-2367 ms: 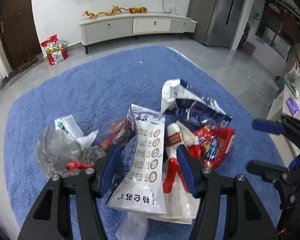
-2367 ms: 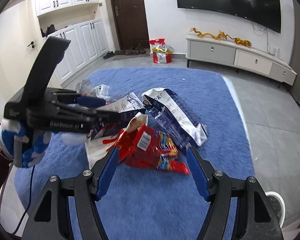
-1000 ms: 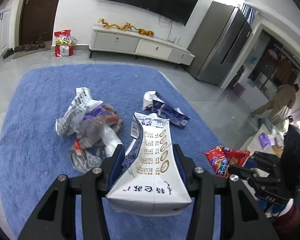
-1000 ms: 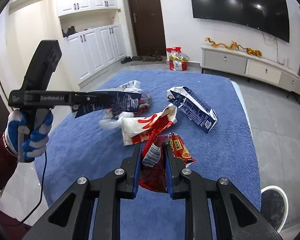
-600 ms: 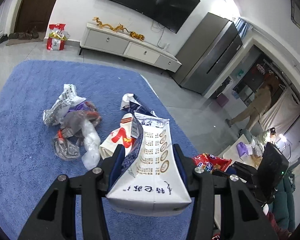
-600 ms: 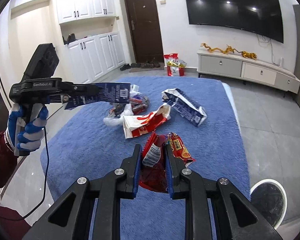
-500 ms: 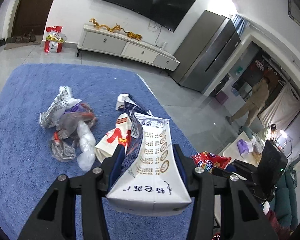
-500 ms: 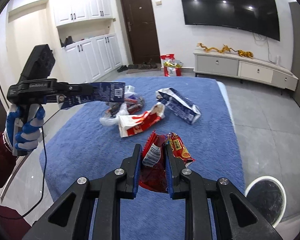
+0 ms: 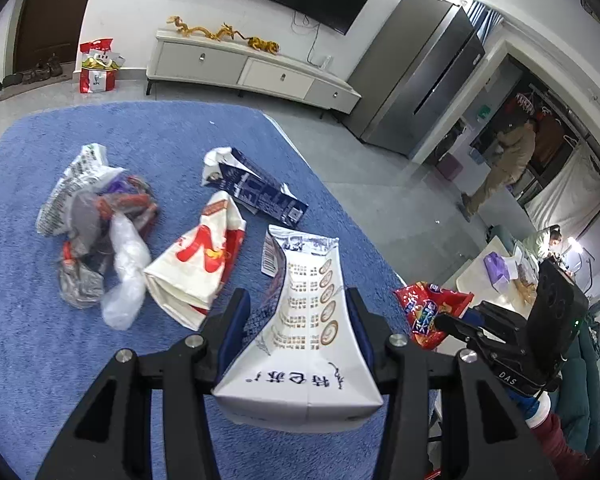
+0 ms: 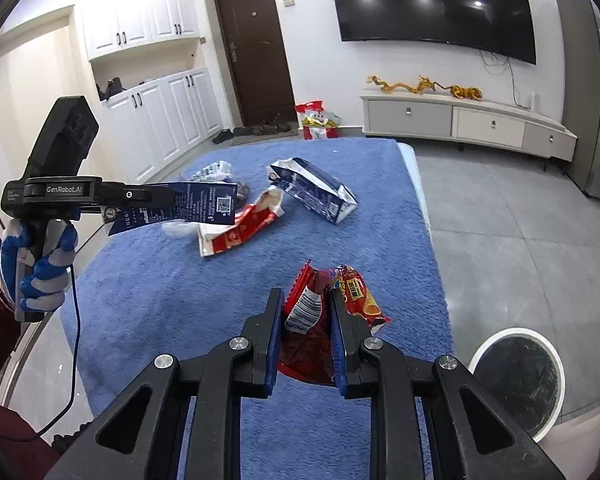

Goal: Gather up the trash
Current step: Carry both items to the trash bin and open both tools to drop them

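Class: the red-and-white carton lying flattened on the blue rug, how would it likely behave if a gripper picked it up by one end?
The red-and-white carton looks crushed and creased, so it would probably sag or fold. It seems empty, so likely light. Lying flat on the rug, it is unlikely to roll, though its printed skin may be slick.

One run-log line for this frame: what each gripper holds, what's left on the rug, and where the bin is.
left gripper: shut on milk carton | right gripper: shut on red snack bag | blue rug: two cartons, wrapper pile | bin: floor, beside rug

Blue rug [image 9: 28,360] strewn with wrappers [image 9: 198,264]
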Available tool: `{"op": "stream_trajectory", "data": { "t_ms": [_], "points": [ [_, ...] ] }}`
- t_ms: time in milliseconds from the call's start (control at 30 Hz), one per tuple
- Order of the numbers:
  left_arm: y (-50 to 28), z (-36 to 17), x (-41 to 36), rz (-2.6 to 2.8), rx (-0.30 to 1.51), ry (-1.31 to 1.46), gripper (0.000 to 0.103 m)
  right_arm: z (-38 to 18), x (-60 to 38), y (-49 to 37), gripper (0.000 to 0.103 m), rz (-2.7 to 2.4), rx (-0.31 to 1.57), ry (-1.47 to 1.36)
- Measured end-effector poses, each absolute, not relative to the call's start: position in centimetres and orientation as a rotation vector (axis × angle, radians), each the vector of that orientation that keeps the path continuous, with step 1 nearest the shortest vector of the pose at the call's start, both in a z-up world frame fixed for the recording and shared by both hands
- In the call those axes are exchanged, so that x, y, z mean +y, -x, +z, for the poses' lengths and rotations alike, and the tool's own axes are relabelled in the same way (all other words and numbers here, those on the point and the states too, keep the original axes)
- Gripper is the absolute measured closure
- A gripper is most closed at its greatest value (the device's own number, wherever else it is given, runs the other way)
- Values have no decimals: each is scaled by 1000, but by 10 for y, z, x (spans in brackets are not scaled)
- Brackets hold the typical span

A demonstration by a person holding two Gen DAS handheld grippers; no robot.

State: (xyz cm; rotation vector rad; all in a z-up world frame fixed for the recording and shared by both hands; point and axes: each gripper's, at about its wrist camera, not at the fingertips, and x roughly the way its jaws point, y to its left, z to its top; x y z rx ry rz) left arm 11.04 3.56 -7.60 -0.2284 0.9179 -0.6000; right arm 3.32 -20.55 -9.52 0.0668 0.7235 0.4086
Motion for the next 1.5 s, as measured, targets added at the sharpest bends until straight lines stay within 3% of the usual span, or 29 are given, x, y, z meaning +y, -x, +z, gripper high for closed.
{"op": "stream_trajectory", "data": {
  "t_ms": [333,667,1067,1267,1367,1500],
  "points": [
    [-119,-76,-33,-678,956,141,57,-108,-244,-36,82,333,731,-99],
    [-146,-70,-166,-796,1000,-7,57,-132,-331,-45,81,156,753,-173],
    [-178,-122,-338,-854,1152,-88,57,-203,-451,-77,80,-117,870,-274],
    [-199,-156,-383,-867,1236,-3,55,-233,-481,-92,70,-186,907,-310],
    [-206,-173,-392,-860,1279,26,53,-248,-491,-86,57,-219,924,-324],
    [-202,-175,-388,-870,1283,48,53,-257,-495,-82,51,-231,935,-336]
  ]
}}
